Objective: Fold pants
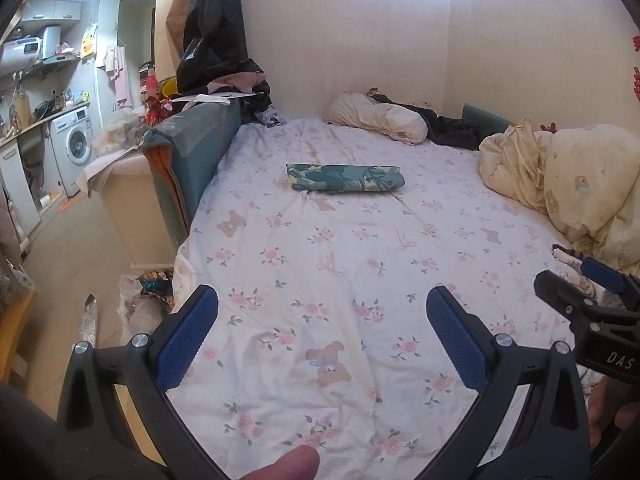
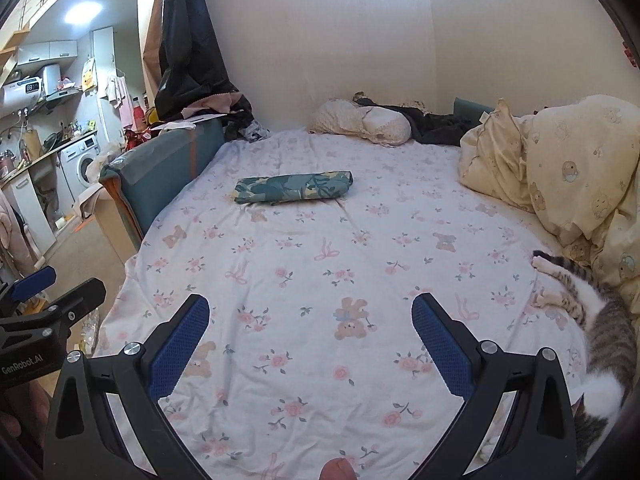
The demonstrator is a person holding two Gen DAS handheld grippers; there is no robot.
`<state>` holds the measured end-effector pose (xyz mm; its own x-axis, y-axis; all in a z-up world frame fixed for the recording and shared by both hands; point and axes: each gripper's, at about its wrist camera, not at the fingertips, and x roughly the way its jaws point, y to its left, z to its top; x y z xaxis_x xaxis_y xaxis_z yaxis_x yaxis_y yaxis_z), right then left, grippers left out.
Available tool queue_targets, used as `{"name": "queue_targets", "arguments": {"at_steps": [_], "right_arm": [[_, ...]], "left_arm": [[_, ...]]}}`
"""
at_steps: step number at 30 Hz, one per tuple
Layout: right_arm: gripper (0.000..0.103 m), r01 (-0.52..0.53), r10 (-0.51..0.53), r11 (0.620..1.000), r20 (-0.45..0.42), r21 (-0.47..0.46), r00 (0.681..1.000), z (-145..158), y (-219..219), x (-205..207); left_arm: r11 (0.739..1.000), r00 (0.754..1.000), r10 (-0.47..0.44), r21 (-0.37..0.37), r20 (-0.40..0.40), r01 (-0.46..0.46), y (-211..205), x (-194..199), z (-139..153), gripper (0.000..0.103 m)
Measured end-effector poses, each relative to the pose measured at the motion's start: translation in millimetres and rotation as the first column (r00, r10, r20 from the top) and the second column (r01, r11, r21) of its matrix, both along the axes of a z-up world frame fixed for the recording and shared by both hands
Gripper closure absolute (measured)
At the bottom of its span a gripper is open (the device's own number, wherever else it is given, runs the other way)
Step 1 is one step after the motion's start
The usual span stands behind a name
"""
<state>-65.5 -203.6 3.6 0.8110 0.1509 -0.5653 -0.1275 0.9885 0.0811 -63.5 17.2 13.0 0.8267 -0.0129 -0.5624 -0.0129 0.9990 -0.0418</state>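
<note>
I see the pants (image 1: 345, 177) already folded into a compact, flat, oblong bundle, teal and pale yellow in a leafy camouflage-like print. They lie lengthwise across the bed (image 1: 320, 280), long side running left to right, resting flat on the flowered sheet. From my left claw (image 1: 322, 336) they sit well ahead, roughly centred; from my right claw (image 2: 311, 342) well ahead, slightly left.
</note>
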Motion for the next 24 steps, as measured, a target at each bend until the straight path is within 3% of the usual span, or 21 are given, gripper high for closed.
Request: {"name": "queue_targets", "arguments": {"at_steps": [24], "right_arm": [[0.000, -0.007, 0.007, 1.000, 0.006, 0.003, 1.000, 2.0, -0.2, -0.9]], "left_arm": [[1.000, 1.000, -0.004, 0.013, 0.023, 0.003, -3.0, -2.3, 1.3, 0.000]]}}
